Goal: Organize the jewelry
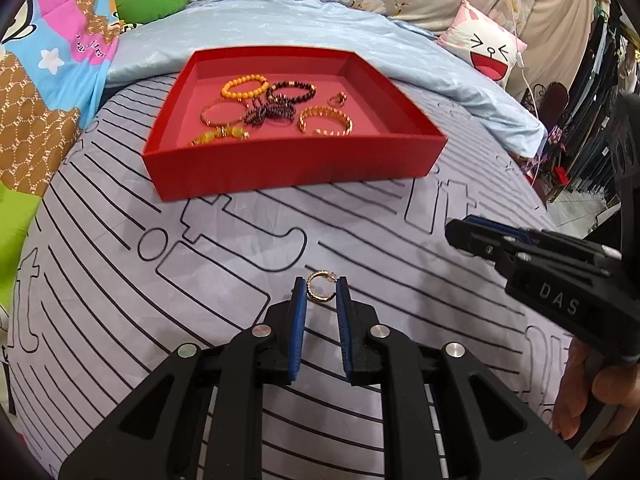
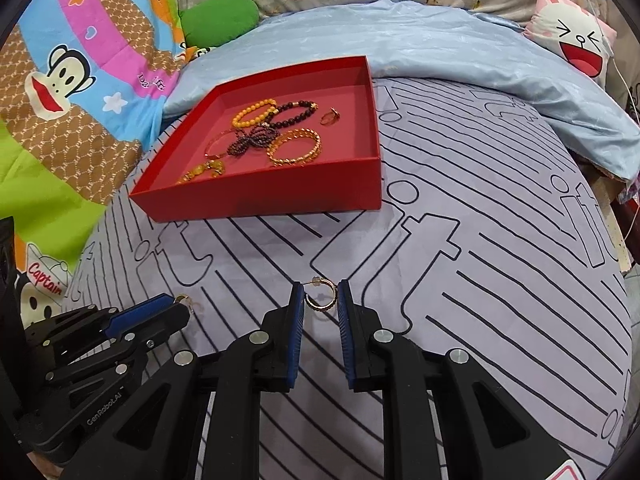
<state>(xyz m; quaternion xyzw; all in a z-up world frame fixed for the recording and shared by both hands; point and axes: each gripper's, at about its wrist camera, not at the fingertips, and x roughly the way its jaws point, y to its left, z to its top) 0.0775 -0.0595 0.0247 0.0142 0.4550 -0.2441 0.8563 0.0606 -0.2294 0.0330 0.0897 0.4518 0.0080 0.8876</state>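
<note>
A red tray (image 1: 280, 164) (image 2: 280, 200) on the bed holds several bracelets, bead strings and a small ring. My left gripper (image 1: 320, 290) has its blue pads on either side of a small gold hoop earring (image 1: 320, 287) that touches both pads on the striped sheet. My right gripper (image 2: 320, 296) likewise brackets a second gold hoop earring (image 2: 322, 299) with a post. The right gripper shows from the side in the left wrist view (image 1: 520, 252). The left gripper shows in the right wrist view (image 2: 152, 316), with its earring (image 2: 185, 300) at the tip.
The striped lilac sheet (image 1: 200, 280) covers the bed. A pale blue quilt (image 1: 280, 28) lies behind the tray. A cartoon blanket (image 2: 80, 80) and a green cushion (image 2: 220, 16) lie at the left. A pink pillow (image 1: 484, 46) lies at the back right.
</note>
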